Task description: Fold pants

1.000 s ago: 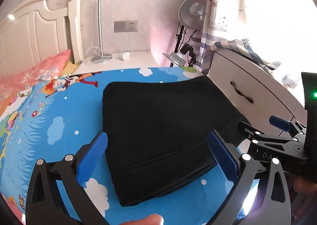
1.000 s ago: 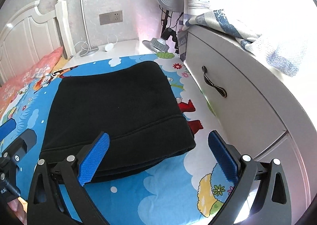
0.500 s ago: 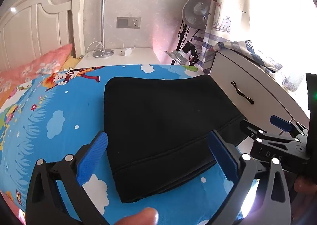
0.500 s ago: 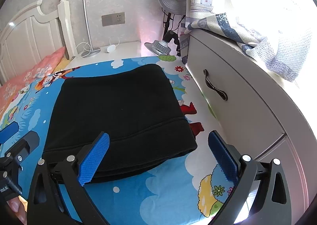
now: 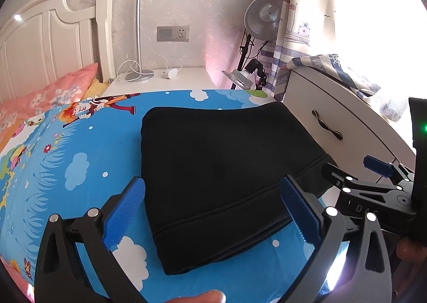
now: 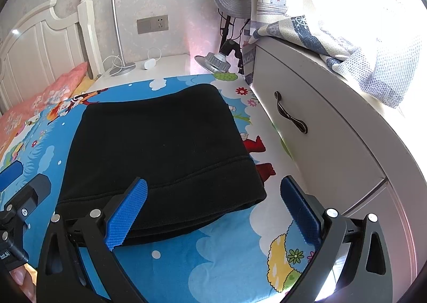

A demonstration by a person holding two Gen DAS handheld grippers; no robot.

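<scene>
Black pants [image 5: 229,177] folded flat on cartoon bedsheet [image 5: 80,169]. Left gripper [image 5: 213,207] and right gripper [image 6: 213,204] both spread wide, grasping nothing, above near hem.

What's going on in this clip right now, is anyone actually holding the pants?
No. A person holds a gripper in each hand over a bed with a cartoon-print sheet. The black pants lie on it folded into a compact rectangle, hem toward the cameras. The left gripper and the right gripper both hover open near the pants' near edge, gripping nothing. The fold looks finished or nearly so. A white dresser stands beside the bed.
</scene>
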